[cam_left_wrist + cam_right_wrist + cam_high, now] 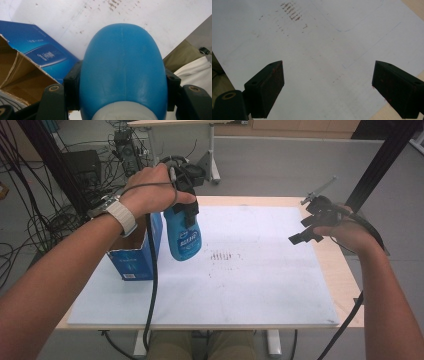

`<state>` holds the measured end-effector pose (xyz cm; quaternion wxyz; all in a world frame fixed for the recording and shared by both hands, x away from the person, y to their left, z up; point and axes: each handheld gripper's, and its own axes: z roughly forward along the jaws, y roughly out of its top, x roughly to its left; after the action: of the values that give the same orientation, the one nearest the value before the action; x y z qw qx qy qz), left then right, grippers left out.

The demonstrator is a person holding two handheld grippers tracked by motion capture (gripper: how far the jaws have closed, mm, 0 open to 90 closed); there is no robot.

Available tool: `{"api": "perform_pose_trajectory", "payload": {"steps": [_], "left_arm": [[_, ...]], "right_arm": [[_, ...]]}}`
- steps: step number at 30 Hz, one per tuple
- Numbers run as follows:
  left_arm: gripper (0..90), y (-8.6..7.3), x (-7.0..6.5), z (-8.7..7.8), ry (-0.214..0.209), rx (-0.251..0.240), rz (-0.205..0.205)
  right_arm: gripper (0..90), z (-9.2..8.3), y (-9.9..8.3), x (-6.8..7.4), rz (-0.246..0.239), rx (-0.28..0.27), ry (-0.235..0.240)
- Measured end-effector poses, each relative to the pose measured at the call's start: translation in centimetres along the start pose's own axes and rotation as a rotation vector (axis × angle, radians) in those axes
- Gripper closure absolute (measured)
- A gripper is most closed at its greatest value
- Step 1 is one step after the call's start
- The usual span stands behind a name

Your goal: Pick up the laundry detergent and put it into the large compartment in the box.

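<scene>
Blue plastic bottle (183, 234) hung above the white surface (260, 285), just right of the open blue box (131, 260) at the left edge, pinched near its top by the left gripper (186, 202), whose fingers (72, 87) pressed its sides. Well apart at the right, the right gripper (309, 229) hovered with fingers (268, 86) spread wide, nothing between them.

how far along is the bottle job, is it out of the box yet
Done: the left gripper has clamped the blue bottle and holds it clear of the open blue box. In hand: bottle hanging above the white mat. Left: setting it down; the right gripper waits open.
</scene>
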<state>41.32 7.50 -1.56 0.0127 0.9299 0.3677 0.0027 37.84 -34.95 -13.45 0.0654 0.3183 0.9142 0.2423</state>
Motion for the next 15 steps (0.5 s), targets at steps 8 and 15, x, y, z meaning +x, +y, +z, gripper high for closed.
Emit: {"api": "perform_pose_trajectory", "payload": {"steps": [8,15], "left_arm": [[37.5,-0.1,0.5,-1.1,0.008,0.007,-0.087],[37.5,-0.4,0.9,-1.8,0.013,0.008,-0.135]], "right_arm": [[10.9,0.1,0.0,-0.2,-0.006,-0.001,0.004],[10.9,0.0,0.2,-0.3,-0.015,-0.004,0.006]]}}
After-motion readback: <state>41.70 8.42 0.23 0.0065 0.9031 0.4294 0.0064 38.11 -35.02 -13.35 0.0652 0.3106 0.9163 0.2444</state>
